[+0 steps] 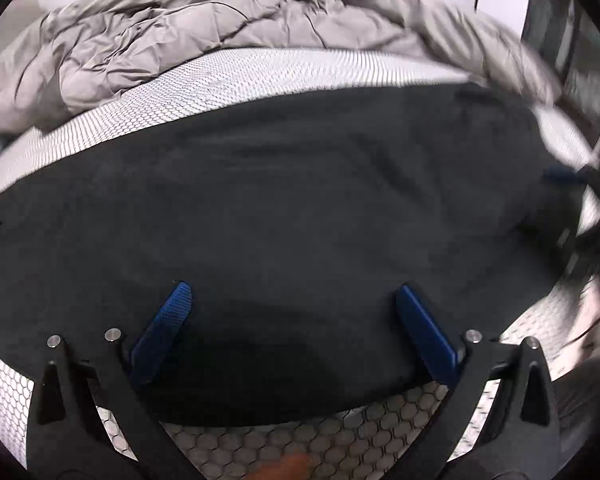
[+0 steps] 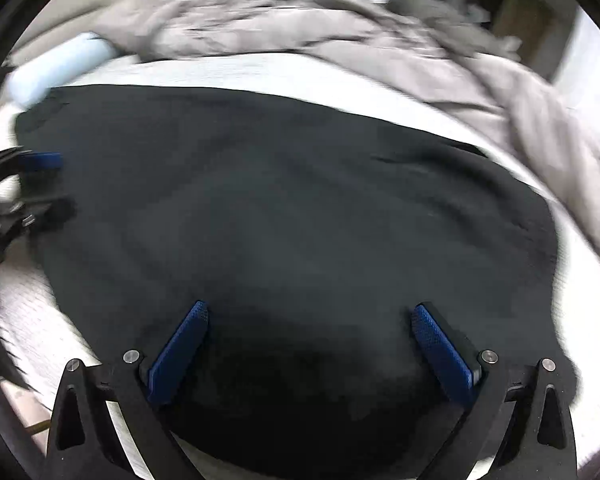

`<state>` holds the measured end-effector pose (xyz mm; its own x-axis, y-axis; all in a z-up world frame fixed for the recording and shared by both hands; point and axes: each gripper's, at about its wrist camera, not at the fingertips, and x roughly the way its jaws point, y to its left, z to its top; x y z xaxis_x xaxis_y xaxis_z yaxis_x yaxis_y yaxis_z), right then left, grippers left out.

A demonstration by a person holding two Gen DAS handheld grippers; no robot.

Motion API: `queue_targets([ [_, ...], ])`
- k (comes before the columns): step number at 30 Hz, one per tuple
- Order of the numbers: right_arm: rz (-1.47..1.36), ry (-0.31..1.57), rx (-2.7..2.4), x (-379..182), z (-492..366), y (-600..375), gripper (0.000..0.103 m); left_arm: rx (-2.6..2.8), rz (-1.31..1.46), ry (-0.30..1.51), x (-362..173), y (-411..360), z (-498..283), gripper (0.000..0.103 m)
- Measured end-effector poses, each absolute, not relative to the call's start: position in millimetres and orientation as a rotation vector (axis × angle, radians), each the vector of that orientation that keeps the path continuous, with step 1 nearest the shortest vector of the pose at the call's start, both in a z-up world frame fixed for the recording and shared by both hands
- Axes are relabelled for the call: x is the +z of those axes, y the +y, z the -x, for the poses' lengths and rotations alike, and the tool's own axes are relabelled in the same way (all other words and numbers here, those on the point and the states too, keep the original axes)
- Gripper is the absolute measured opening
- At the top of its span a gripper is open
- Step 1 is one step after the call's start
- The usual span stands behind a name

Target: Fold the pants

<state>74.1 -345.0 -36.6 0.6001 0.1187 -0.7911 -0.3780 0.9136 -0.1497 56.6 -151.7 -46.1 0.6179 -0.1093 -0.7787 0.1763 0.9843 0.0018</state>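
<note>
Honeycomb-textured mattress (image 1: 260, 68), flat dark pants (image 1: 300, 200), both grippers' ridged blue fingers (image 1: 168, 328) wide

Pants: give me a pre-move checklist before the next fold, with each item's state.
1. Left gripper open and empty: ok, fingers spread wide, nothing between them.
2. Right gripper open and empty: ok, same stance.
3. Pants lying flat on the mattress: ok, dark cloth spread out with only shallow wrinkles.
4. Near edge within reach of both grippers: ok, both hang over the cloth close to its near edge.
5. Duvet apart from the pants: ok in the left view, with a strip of mattress between them; cannot tell at the blurred right side.
6. Waistband and legs told apart: cannot tell, the cloth is too dark.
</note>
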Motion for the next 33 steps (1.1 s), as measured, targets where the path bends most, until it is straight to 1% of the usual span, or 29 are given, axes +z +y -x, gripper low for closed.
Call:
queue_targets([
  [3, 0.274, 0.930, 0.026, -47.4, -81.3, -407.4, 0.102, -0.172, -0.042, 0.900, -50.3, -153.9, -69.4, 0.103],
  [5, 0.251, 0.930, -0.121, -48.1, -85.0, -437.1, 0.102, -0.176, -0.032, 0.905, -56.3, -139.6, -88.3, 0.103],
  [6, 0.222, 0.925, -0.160, -45.6, -85.7, -448.6, 0.103, -0.174, -0.034, 0.905, -55.2, -141.3, -86.8, 0.103],
  [7, 0.202, 0.924, -0.165, -43.7, -85.2, -453.4, 0.103, -0.172, -0.034, 0.904, -52.7, -136.0, -101.6, 0.103],
  [9, 0.185, 0.911, -0.159, -36.0, -83.3, -453.1, 0.103, -0.196, -0.022, 0.890, -44.1, -131.8, -106.6, 0.102],
  [12, 0.186, 0.820, -0.070, -13.0, -71.0, -426.5, 0.103, -0.265, -0.009, 0.847, -33.0, -137.4, -105.5, 0.102],
  [14, 0.151, 0.793, 0.013, -8.0, -68.5, -410.1, 0.103, -0.270, -0.029, 0.887, -35.5, -148.4, -109.0, 0.102],
  [17, 0.102, 0.848, 0.146, -18.4, -75.4, -387.0, 0.103, -0.248, -0.095, 0.936, -45.2, -163.4, -116.7, 0.103],
  [19, 0.092, 0.892, 0.193, -28.4, -84.5, -378.0, 0.103, -0.247, -0.096, 0.942, -44.2, -164.8, -116.9, 0.103],
  [20, 0.040, 0.915, 0.194, -31.9, -90.1, -382.7, 0.102, -0.255, -0.085, 0.947, -43.0, -162.9, -117.0, 0.103],
  [23, -0.075, 0.922, 0.158, -31.1, -94.0, -403.2, 0.092, -0.257, -0.074, 0.950, -45.0, -155.6, -116.5, 0.103],
  [24, -0.057, 0.920, 0.131, -30.8, -93.0, -402.9, 0.084, -0.256, -0.075, 0.948, -46.6, -154.1, -115.0, 0.103],
  [25, -0.026, 0.919, 0.109, -31.0, -93.2, -400.4, 0.080, -0.257, -0.073, 0.943, -47.2, -151.6, -114.4, 0.103],
  [28, 0.060, 0.889, 0.081, -23.8, -88.0, -386.8, 0.080, -0.252, -0.070, 0.934, -45.9, -144.4, -110.9, 0.103],
  [33, 0.046, 0.790, 0.043, 2.6, -83.1, -396.0, 0.083, -0.227, -0.042, 0.901, -30.1, -127.9, -113.1, 0.103],
])
